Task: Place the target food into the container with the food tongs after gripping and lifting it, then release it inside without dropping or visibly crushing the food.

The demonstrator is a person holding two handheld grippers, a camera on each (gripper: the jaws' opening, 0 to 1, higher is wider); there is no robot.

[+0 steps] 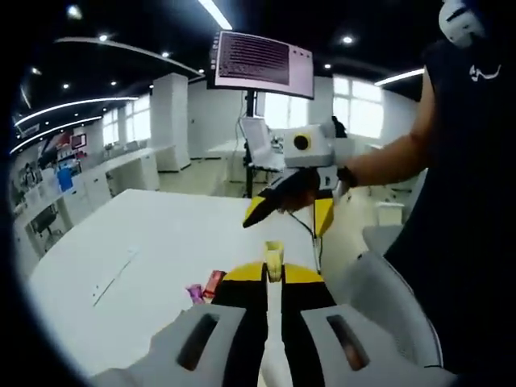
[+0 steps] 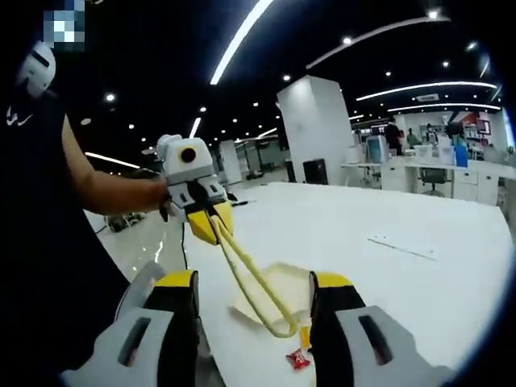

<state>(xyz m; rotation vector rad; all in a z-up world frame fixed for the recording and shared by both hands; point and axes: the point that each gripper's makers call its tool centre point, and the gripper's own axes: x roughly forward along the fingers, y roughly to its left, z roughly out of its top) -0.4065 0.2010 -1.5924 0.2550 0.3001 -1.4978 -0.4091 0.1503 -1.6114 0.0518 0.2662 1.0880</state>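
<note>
Your left claw is pinching the pale yellow food tongs by their handle end; in the left gripper view the tongs run forward between the jaws, tips up over the white counter. In the right gripper view the same left claw shows at the left, held in your hand, with the tongs reaching down toward the near edge of the counter, their two arms close together at the looped tips. Just below those tips lie small wrapped snacks, red and yellow, on the counter near its edge; the tongs are not clearly touching them. In the left gripper view the snacks sit left of the tongs, pink and red wrappers. Your right claw is spread, jaws wide apart with nothing between them; it hangs above the counter's far side.
</note>
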